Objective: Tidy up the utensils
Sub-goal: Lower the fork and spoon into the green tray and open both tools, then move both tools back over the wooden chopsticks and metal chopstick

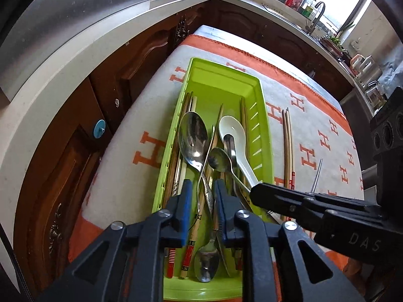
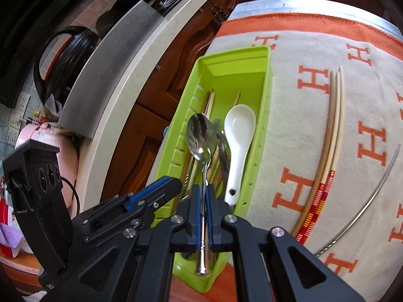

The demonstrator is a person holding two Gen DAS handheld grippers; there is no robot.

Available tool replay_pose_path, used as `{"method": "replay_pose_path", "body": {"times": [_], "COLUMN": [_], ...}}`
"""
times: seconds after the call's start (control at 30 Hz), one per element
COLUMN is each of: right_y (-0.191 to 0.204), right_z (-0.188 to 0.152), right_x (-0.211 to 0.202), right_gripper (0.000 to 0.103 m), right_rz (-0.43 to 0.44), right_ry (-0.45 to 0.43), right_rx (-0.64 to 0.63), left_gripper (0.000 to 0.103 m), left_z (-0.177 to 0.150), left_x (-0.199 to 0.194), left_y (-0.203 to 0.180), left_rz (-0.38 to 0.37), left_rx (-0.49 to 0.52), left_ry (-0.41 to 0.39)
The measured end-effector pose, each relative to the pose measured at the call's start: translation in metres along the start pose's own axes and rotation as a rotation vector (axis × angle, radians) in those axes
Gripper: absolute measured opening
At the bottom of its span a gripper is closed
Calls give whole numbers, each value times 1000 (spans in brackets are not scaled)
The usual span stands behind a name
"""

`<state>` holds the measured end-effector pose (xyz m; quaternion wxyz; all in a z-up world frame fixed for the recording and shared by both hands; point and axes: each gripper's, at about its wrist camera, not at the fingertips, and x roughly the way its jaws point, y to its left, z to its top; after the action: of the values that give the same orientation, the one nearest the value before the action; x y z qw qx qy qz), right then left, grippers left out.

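Hovering over the green tray [image 1: 263, 105], left gripper [image 1: 202, 188] part-open astride a metal spoon [image 1: 192, 138] lying inside, gripping nothing. Clamped in the right gripper [image 2: 203, 193]: a steel spoon [image 2: 200, 136] above the tray [image 2: 267, 80]. Best lowered flat before release, clear of the white spoon [image 2: 239, 128].

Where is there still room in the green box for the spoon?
The far end of the green tray, past the white spoon and the big metal spoon, is bare. The near half is crowded with spoons and chopsticks.
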<state>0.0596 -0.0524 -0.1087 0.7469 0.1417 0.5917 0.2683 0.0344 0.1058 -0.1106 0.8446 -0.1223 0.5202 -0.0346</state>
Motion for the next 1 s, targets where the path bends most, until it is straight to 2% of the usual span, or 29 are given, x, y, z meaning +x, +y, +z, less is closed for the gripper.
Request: {"method": "replay_pose_path", "body": {"times": [0.13, 0.3, 0.37, 0.43, 0.77, 0.83, 1.0], "right_y": [5, 5, 4, 2, -17, -23, -42], "right_z": [-2, -5, -6, -8, -19, -23, -30], "right_x": [1, -8, -13, -19, -63, -69, -76], "right_gripper": [7, 7, 7, 7, 7, 7, 7], "right_rz": [32, 16, 4, -15, -112, -128, -155], "right_ry": [18, -6, -18, -33, -138, -149, -155], "right_rx": [-15, -29, -41, -56, -100, -93, -59], "left_gripper": [39, 40, 43, 50, 54, 59, 60], "left_z": [1, 3, 4, 4, 0, 0, 0], "left_x": [-11, -21, -23, -24, -32, -34, -36], "left_y": [0, 1, -1, -4, -32, -37, -51], "left_rz": [22, 18, 15, 13, -6, -6, -9], "left_rx": [26, 37, 49, 56, 135, 146, 176], "left_ry": [-36, -52, -53, -54, -68, -76, -88]}}
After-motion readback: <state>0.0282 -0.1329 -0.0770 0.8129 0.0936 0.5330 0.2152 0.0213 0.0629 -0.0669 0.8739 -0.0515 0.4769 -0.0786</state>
